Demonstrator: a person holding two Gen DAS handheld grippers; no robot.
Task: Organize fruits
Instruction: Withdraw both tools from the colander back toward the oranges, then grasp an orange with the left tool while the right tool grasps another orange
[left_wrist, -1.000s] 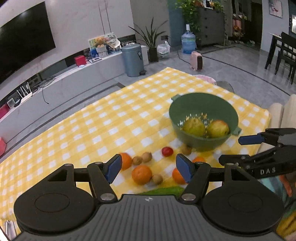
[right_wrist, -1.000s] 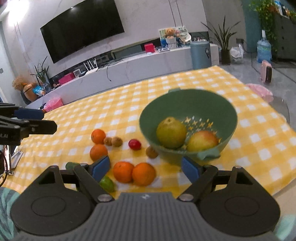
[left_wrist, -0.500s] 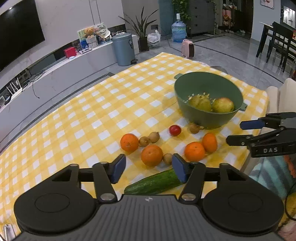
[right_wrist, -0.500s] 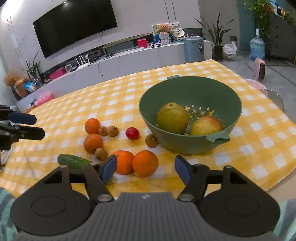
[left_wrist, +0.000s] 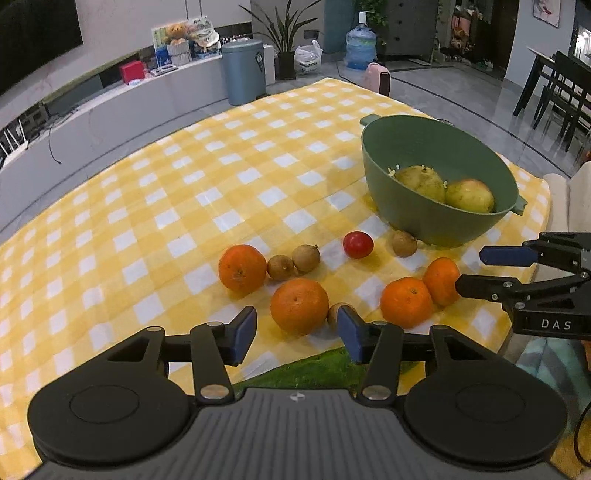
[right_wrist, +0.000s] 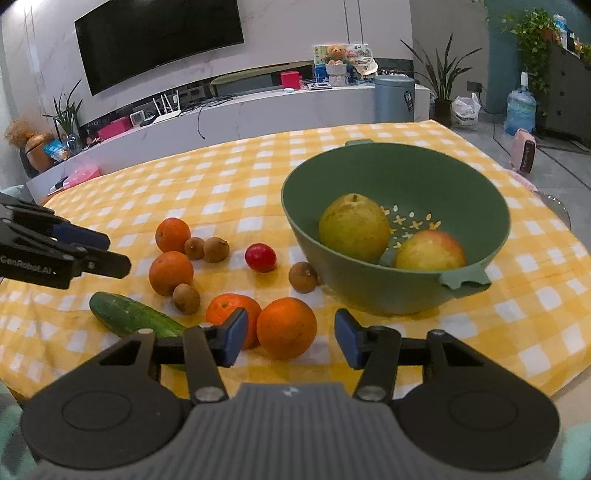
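Both hand-held grippers have dropped nearer the fruit, the left hand-held gripper (left_wrist: 295, 334) and right hand-held gripper (right_wrist: 290, 338) closing on nothing yet; only two pears sit in the bowl (right_wrist: 369, 162), while oranges (right_wrist: 286, 328) remain on the surface (left_wrist: 166, 206).

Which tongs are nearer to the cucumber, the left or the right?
Left. The left tongs hover directly above the cucumber, jaws closing on nothing. The right tongs are beside its end, by an orange.
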